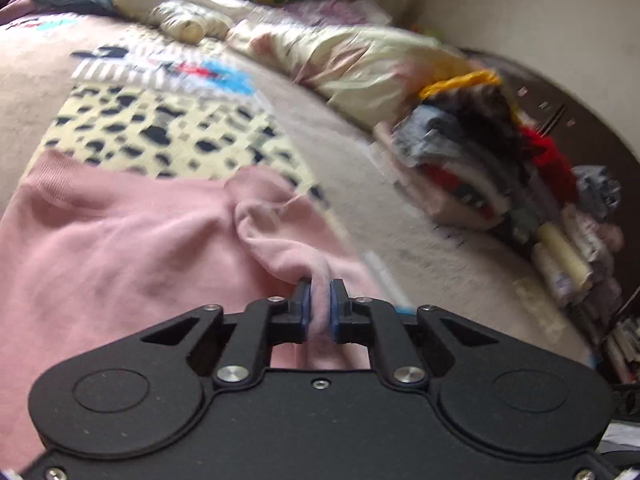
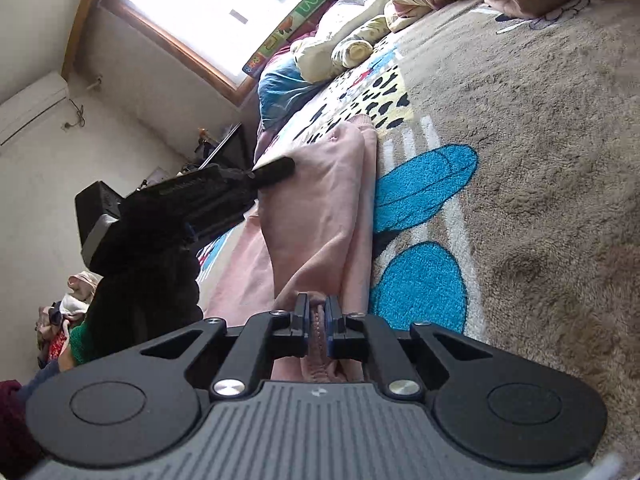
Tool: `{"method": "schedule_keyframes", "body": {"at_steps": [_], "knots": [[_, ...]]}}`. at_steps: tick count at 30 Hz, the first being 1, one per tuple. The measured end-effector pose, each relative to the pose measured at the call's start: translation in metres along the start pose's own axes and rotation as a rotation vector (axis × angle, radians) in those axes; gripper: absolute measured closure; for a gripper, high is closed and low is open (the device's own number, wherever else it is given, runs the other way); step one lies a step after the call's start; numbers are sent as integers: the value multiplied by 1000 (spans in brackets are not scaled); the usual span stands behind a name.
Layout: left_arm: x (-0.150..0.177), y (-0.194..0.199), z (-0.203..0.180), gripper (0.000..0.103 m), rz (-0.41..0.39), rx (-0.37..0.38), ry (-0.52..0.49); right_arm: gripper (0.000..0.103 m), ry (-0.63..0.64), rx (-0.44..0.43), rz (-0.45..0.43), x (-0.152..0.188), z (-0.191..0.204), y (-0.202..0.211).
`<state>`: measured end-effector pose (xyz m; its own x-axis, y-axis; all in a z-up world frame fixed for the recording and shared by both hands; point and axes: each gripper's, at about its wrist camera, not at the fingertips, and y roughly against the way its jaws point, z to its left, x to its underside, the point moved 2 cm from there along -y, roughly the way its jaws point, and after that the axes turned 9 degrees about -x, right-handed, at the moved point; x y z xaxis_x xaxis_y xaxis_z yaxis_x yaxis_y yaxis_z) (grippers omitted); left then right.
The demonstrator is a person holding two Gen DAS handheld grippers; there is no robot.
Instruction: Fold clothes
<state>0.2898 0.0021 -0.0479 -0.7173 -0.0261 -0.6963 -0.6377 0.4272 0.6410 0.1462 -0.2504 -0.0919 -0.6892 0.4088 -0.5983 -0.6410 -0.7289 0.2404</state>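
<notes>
A pink sweatshirt (image 1: 120, 240) lies spread on a patterned bed blanket. My left gripper (image 1: 319, 286) is shut on a bunched fold of its pink cloth, which runs up between the blue pads. In the right wrist view the same pink sweatshirt (image 2: 320, 208) stretches away in long folds, and my right gripper (image 2: 317, 300) is shut on its ribbed edge. The left gripper (image 2: 276, 170) shows there too, at the left, its black tip on the far part of the garment and a dark-gloved hand behind it.
A stack of folded clothes (image 1: 480, 160) sits at the right on the blanket (image 1: 360, 208), with more piles beyond it. Pillows and bedding (image 1: 360, 60) lie along the far side. The right wrist view shows a window (image 2: 208, 12) and a wall air conditioner (image 2: 32, 104).
</notes>
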Motion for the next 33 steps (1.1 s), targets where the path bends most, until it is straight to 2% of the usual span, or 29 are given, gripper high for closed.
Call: {"method": "schedule_keyframes", "body": {"at_steps": [1, 5, 8, 11, 13, 14, 15, 16, 17, 18, 19, 21, 24, 26, 28, 31, 32, 33], "knots": [[3, -8, 4, 93, 46, -37, 3, 93, 13, 20, 6, 2, 1, 0], [-6, -2, 18, 59, -10, -17, 110, 93, 83, 80, -2, 5, 9, 6], [-22, -8, 24, 58, -25, -31, 143, 91, 171, 104, -38, 4, 23, 11], [-41, -27, 28, 58, -13, -73, 171, 90, 327, 144, -100, 6, 42, 12], [-48, -41, 30, 60, -2, -88, 182, 90, 426, 123, -110, 5, 54, 6], [-51, -48, 31, 63, 3, -95, 187, 90, 458, 106, -98, 4, 59, 0], [-53, -53, 30, 80, 7, -101, 186, 90, 486, 90, -88, 4, 63, -5], [-56, -52, 26, 85, -2, -128, 149, 89, 497, 82, -67, 3, 63, -10], [-59, -48, 21, 96, -35, -120, 114, 84, 498, 77, -38, 3, 61, -16], [-61, -38, 14, 96, -101, -66, 82, 83, 485, 77, -2, 4, 58, -22], [-63, -28, 7, 96, -173, -10, 46, 82, 464, 85, 27, 6, 53, -25], [-65, -25, 0, 96, -211, -29, -27, 82, 442, 95, 68, 8, 46, -28], [-62, -43, -6, 96, -159, -84, -105, 80, 456, 95, 89, 12, 50, -27], [-61, -55, -7, 96, -115, -147, -139, 79, 476, 106, 102, 15, 53, -29], [-59, -67, -8, 90, -73, -210, -173, 79, 481, 111, 108, 16, 53, -30], [-61, -53, -9, 70, -114, -234, -166, 79, 486, 113, 103, 15, 55, -29], [-60, -53, -14, 63, -112, -227, -194, 79, 502, 116, 87, 16, 58, -26], [-60, -53, -19, 62, -111, -220, -223, 79, 518, 118, 71, 17, 61, -23]]}}
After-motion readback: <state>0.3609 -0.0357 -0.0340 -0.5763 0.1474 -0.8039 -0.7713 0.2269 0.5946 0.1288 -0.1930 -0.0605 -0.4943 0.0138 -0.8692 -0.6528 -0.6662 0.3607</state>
